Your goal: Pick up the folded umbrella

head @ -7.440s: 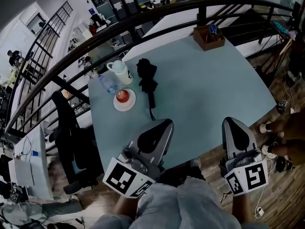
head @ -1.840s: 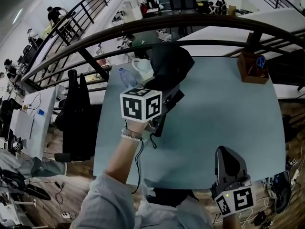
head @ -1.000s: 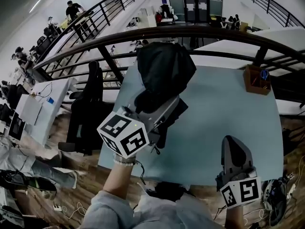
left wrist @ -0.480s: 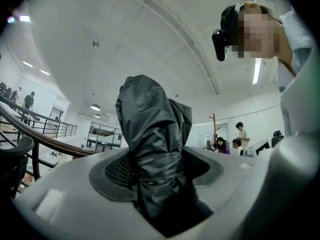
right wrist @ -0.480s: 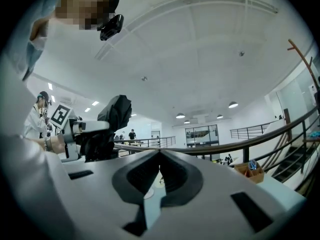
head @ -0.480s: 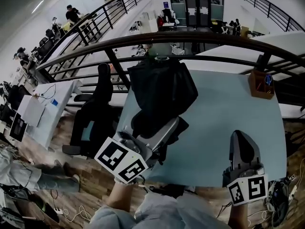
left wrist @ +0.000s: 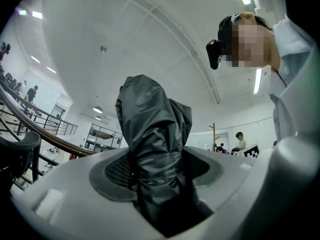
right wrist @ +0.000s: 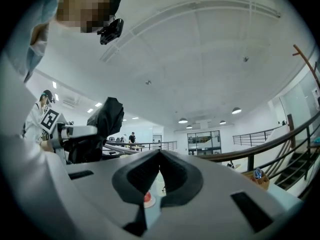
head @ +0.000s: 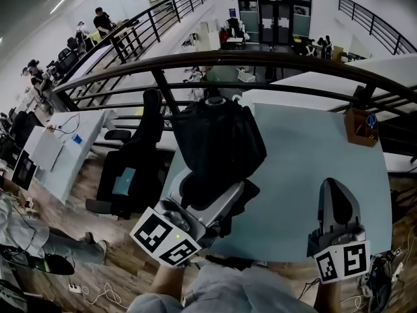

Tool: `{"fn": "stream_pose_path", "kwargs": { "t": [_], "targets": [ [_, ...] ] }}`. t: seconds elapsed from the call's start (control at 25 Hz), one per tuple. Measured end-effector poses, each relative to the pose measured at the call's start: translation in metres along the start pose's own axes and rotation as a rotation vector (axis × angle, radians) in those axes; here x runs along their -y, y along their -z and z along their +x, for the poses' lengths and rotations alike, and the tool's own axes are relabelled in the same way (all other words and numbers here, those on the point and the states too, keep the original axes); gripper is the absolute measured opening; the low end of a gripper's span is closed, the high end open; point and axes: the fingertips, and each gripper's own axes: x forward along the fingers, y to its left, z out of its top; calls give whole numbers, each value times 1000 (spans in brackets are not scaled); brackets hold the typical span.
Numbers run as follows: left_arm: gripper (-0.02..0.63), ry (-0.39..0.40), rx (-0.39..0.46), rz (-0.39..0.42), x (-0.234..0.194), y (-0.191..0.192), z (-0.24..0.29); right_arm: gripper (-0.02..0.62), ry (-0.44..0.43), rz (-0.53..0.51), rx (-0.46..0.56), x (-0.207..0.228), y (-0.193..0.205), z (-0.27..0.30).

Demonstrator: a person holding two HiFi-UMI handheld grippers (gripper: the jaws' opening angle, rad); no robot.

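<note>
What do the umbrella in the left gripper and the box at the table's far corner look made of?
Umbrella: thin synthetic fabric, probably nylon, dark with a slight sheen and sharp creases. Box: likely wood, brown and matte; too small to be sure.

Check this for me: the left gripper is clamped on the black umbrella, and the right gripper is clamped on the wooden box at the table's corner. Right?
Not quite. The left gripper is clamped on the black umbrella, but the right gripper grips nothing: the right gripper view shows its jaws together and empty. The wooden box stands untouched at the corner of the table.
</note>
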Motion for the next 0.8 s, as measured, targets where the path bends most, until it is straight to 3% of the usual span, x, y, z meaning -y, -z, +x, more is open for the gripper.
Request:
{"fn": "stream_pose_path", "kwargs": {
  "t": [0.24,0.8],
  "targets": [
    [287,-5,-32,65,-8,6,-12,0,-4,-9,-2,-11,0,8],
    [287,-1,-36,29,-18,16,-13,0,-7,-18,-25,-18,2,9]
  ]
}}
